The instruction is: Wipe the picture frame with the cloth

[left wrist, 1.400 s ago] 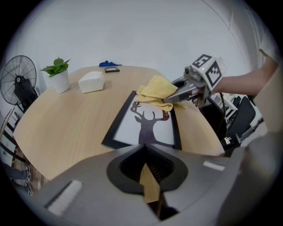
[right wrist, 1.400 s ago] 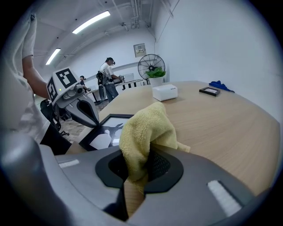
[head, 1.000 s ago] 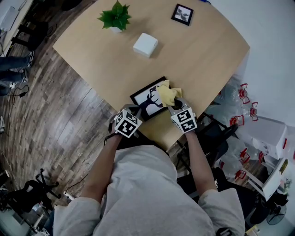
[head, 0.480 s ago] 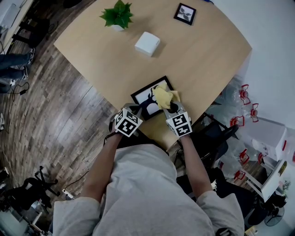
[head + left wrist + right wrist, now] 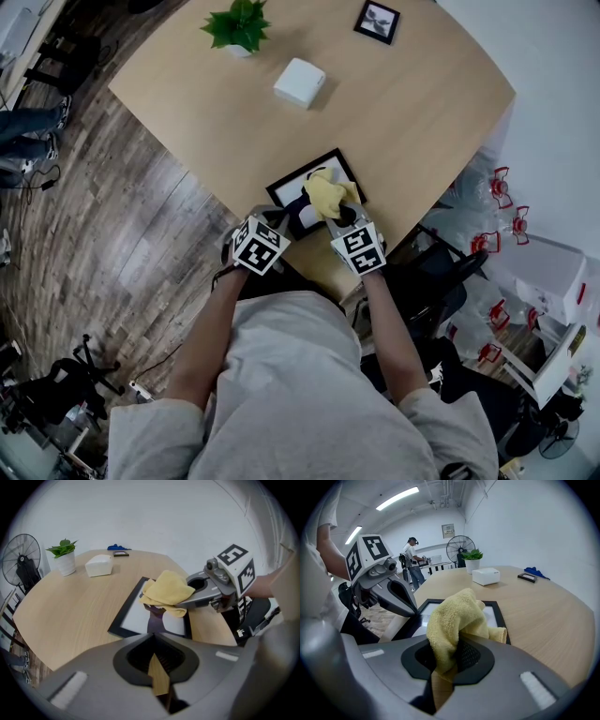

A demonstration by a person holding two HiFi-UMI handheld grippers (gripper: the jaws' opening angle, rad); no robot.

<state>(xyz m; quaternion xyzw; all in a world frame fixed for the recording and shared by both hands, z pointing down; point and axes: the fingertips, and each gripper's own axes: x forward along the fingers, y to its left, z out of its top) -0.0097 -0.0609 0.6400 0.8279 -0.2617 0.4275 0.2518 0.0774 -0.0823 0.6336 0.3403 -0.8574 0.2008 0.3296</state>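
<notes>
A black picture frame [image 5: 349, 179] with a black-and-white print lies flat near the table's front edge. A yellow cloth [image 5: 325, 192] rests on its glass, and my right gripper [image 5: 341, 217] is shut on the cloth's near end. In the right gripper view the cloth [image 5: 457, 620] bunches up out of the jaws over the frame [image 5: 500, 616]. My left gripper [image 5: 280, 218] sits at the frame's near left corner. Its jaws are together with only a thin slit of wood showing between them [image 5: 157, 644]. The frame [image 5: 125, 620] lies just ahead of it.
Farther back on the wooden table [image 5: 412, 112] stand a potted plant [image 5: 236, 26], a white box [image 5: 300, 82] and a small black frame [image 5: 377, 21]. The table's edge runs just before both grippers. A person [image 5: 412, 559] and a fan [image 5: 459, 549] are across the room.
My right gripper has drawn the cloth leftward across the frame's glass. The left gripper has stayed at the near left corner.
</notes>
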